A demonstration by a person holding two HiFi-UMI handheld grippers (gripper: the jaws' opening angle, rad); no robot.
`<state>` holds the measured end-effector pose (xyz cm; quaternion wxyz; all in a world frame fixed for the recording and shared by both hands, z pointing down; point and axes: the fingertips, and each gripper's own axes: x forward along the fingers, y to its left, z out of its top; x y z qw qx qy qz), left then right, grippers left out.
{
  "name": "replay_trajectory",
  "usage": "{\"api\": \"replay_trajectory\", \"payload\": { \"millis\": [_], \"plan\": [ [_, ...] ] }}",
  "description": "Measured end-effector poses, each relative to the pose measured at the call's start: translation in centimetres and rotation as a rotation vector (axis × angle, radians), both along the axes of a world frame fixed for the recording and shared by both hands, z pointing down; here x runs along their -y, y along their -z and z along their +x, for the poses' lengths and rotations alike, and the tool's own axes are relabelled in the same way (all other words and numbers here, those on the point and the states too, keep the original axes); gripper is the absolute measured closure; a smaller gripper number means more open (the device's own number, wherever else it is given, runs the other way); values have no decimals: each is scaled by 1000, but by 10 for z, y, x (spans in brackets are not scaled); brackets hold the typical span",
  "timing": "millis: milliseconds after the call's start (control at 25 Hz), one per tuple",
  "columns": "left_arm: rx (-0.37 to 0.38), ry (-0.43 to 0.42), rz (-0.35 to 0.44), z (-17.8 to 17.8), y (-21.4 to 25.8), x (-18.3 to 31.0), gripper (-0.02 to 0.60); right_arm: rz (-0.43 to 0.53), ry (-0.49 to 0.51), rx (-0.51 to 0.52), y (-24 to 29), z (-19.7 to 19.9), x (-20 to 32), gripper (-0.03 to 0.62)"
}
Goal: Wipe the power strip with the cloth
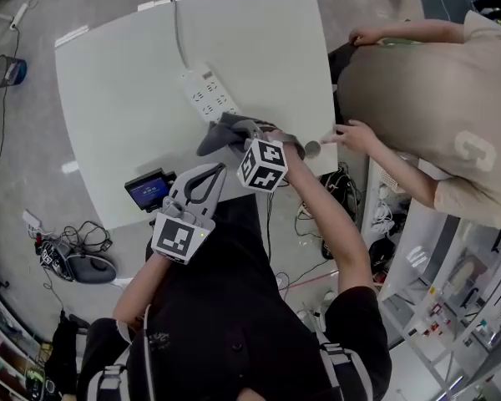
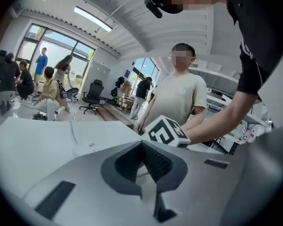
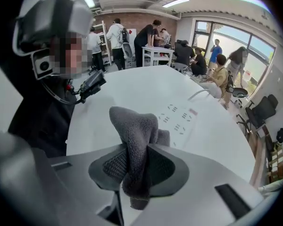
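Note:
A white power strip (image 1: 207,93) lies on the white table (image 1: 117,98), its cable running toward the far edge. Just in front of it, a grey cloth (image 1: 221,134) droops onto the tabletop from my right gripper (image 1: 249,134), which is shut on it. In the right gripper view the cloth (image 3: 133,126) bunches up between the jaws of that gripper (image 3: 137,150), and the strip (image 3: 181,119) lies just beyond. My left gripper (image 1: 215,170) hovers at the table's near edge, shut and holding nothing. In its own view the left gripper (image 2: 141,144) has its tips together.
A person in a beige shirt stands at the right and rests a hand (image 1: 355,135) on the table corner next to a small grey cylinder (image 1: 311,148). A small screen device (image 1: 149,190) sits at the near edge. Cables (image 1: 75,249) and a bin (image 1: 7,71) are on the floor at the left.

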<state>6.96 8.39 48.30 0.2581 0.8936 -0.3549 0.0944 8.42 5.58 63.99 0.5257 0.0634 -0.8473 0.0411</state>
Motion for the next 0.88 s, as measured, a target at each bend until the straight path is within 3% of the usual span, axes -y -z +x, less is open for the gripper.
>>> {"api": "replay_trajectory", "payload": {
  "millis": [240, 400, 520, 680, 880],
  "plan": [
    [31, 53, 0, -24, 5, 5, 546, -46, 37, -43, -2, 15, -34, 480],
    [31, 61, 21, -33, 7, -1, 546, -10, -170, 86, 21, -8, 26, 480],
    [57, 83, 9, -35, 14, -2, 546, 44, -275, 128, 23, -42, 93, 480],
    [90, 73, 37, -20, 23, -12, 546, 61, -301, 111, 14, -75, 154, 480],
    [153, 69, 49, -4, 28, -19, 546, -33, -268, 75, -2, -75, 146, 480]
  ]
}}
